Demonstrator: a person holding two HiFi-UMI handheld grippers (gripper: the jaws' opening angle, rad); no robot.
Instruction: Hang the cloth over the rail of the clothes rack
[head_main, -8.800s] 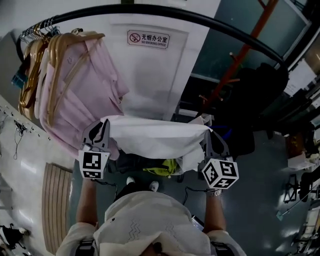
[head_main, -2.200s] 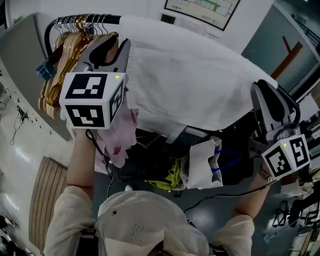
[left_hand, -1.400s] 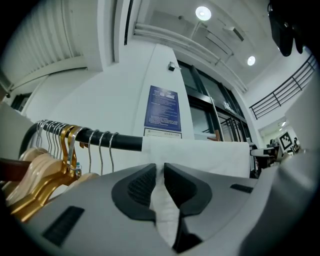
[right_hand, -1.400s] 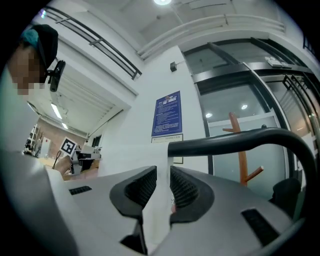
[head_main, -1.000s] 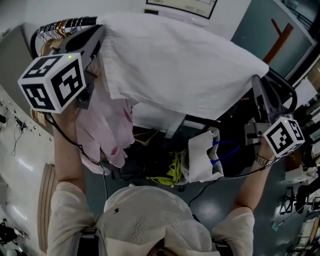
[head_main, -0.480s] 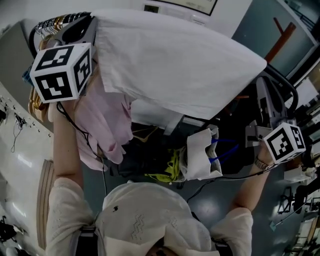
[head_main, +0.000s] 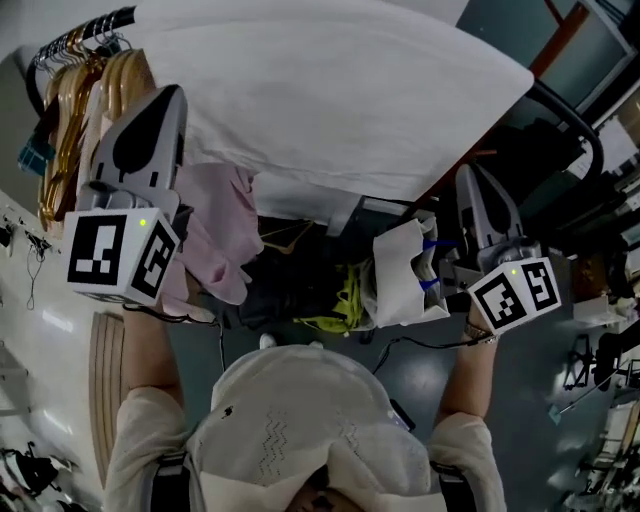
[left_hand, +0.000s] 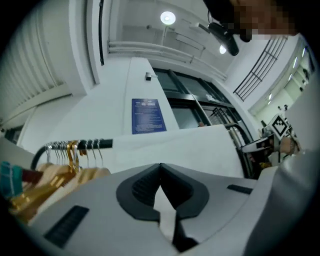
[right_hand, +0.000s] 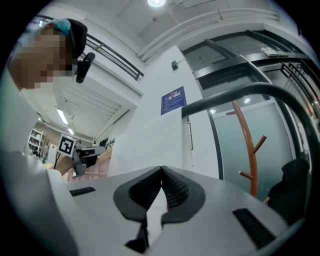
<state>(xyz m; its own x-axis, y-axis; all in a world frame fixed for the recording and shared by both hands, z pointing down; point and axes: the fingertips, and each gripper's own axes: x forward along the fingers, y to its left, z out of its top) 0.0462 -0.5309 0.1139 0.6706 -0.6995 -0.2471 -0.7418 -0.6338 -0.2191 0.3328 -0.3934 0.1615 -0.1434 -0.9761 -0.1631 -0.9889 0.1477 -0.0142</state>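
The white cloth (head_main: 340, 90) lies draped over the black rail (head_main: 575, 115) of the clothes rack, spread wide with its front edge hanging down. My left gripper (head_main: 163, 95) is below the cloth's left front edge, its jaws shut with nothing between them. My right gripper (head_main: 470, 172) hangs lower, under the cloth's right corner and apart from it, also shut and holding nothing. In the left gripper view the cloth (left_hand: 190, 150) shows beyond my left gripper (left_hand: 160, 165) as a white band on the rail (left_hand: 102, 143). In the right gripper view my right gripper (right_hand: 161, 168) points at the bare curved rail (right_hand: 235, 92).
Wooden hangers (head_main: 85, 100) with pink shirts (head_main: 215, 230) crowd the rail's left end. A white bag (head_main: 400, 280) and dark clutter sit under the rack. An orange coat stand (right_hand: 247, 145) with dark clothing stands to the right. The person's head (head_main: 300, 420) is below.
Both grippers have dropped down and back from the rail. The cloth stays draped over it, no longer held at its corners.
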